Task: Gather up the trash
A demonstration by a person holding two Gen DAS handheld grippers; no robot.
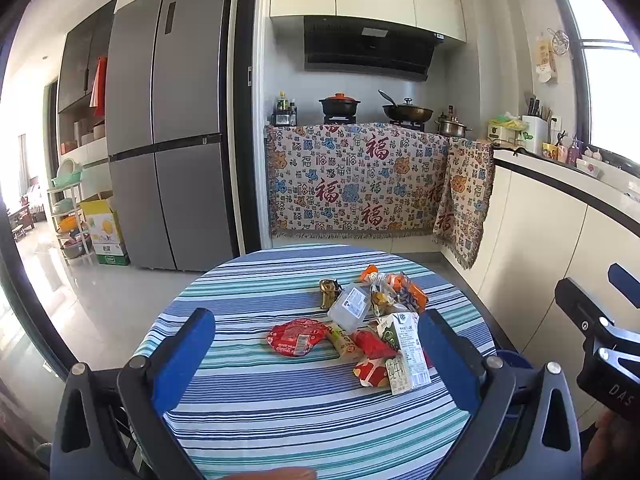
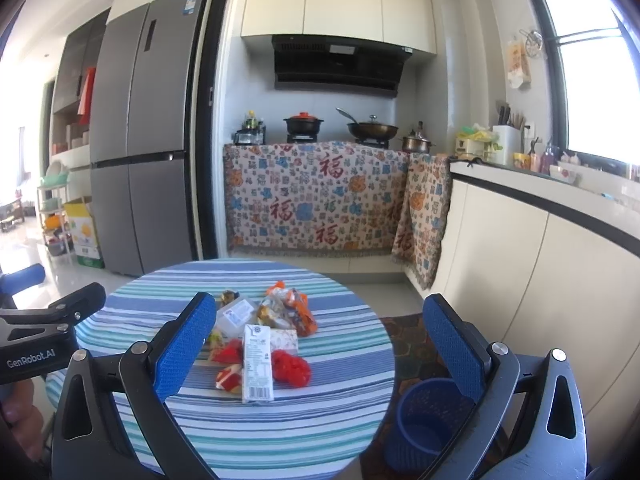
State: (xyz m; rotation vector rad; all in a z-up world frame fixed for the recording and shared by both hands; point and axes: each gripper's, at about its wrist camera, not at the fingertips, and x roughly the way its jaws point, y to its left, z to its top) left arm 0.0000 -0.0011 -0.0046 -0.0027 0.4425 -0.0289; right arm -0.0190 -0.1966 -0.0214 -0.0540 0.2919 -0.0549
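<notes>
A pile of trash lies on the round striped table (image 1: 256, 408) (image 2: 256, 432): a white milk carton (image 1: 404, 352) (image 2: 258, 364), a red round lid (image 1: 296, 337), red wrappers (image 2: 291, 366), a clear plastic box (image 1: 350, 304) (image 2: 234, 314) and orange snack bags (image 1: 404, 288) (image 2: 294, 306). A blue waste basket (image 2: 424, 420) stands on the floor right of the table. My left gripper (image 1: 316, 364) is open and empty, above the near table. My right gripper (image 2: 316, 344) is open and empty, above the table's right edge.
A grey fridge (image 1: 164, 140) stands at the back left. A stove counter draped with a patterned cloth (image 1: 360, 180) is behind the table. A white counter (image 1: 560, 240) runs along the right. Boxes and a rack (image 1: 80, 220) stand at far left.
</notes>
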